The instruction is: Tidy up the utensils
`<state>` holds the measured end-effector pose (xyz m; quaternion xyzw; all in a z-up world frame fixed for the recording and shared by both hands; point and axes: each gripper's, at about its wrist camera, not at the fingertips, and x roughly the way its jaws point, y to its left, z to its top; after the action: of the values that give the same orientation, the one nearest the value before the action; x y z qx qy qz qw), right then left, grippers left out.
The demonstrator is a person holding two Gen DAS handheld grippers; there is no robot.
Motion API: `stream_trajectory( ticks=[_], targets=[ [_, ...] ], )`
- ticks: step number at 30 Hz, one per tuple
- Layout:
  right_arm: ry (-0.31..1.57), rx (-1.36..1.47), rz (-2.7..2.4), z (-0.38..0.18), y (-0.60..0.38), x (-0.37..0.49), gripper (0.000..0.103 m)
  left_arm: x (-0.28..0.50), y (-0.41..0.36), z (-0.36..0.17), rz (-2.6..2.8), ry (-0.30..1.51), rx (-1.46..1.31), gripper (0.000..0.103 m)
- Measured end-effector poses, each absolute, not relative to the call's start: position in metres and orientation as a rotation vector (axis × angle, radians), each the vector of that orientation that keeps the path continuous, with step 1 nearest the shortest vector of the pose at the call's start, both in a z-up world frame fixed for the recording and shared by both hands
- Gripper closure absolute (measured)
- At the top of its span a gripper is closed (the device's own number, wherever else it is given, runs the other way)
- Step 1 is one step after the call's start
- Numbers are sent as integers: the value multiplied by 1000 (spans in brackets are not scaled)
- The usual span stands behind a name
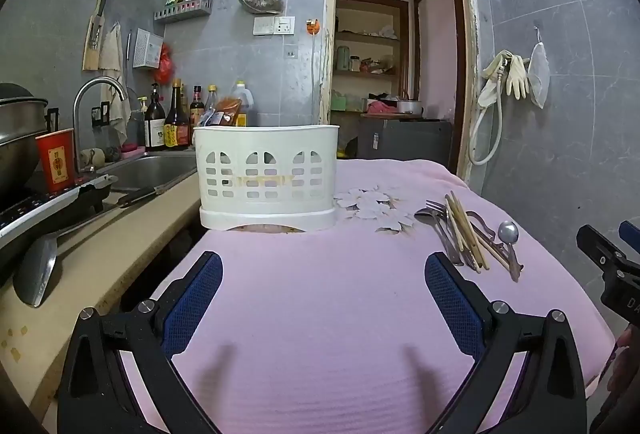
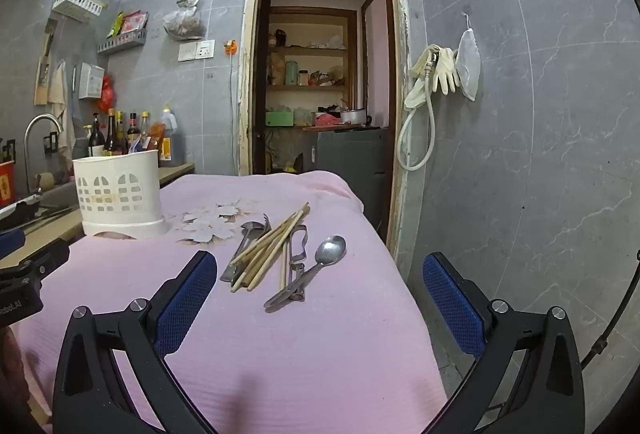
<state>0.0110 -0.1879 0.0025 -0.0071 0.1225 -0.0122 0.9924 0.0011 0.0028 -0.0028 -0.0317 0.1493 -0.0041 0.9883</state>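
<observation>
While the white slotted utensil holder (image 1: 268, 178) stands at the far left edge of the pink cloth (image 1: 320, 314), just beside the counter with its steel sink (image 1: 154, 170), a row of dark sauce bottles (image 1: 172, 118) and a red paper cup (image 1: 56, 158) crowd the counter behind and to its left. The utensils lie loose on the cloth, well apart from the holder, to its right: a bundle of wooden chopsticks (image 2: 268, 250) rests across a fork (image 2: 244, 242), with a peeler (image 2: 296, 258) and a spoon (image 2: 324, 258) just beside them, the pieces touching or overlapping. A white flower print (image 2: 212, 220) on the cloth sits between holder and utensils. Nothing stands between the grippers and the pile.

The left gripper (image 1: 323, 266) hovers low over bare cloth, tilted slightly downward and facing the holder, its blue-padded fingers spread wide with nothing between them. The right gripper (image 2: 320, 266) is likewise spread wide and empty, tilted slightly down, with the utensil pile just ahead of its left finger. Each gripper shows at the edge of the other's view.
</observation>
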Motion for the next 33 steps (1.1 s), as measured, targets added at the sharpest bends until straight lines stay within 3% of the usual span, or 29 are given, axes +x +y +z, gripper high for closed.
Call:
stream_trajectory(
  ticks=[33],
  targets=[
    [248, -15, -26, 3, -187, 12, 0, 2, 1, -5, -16, 312, -51, 4]
  ],
)
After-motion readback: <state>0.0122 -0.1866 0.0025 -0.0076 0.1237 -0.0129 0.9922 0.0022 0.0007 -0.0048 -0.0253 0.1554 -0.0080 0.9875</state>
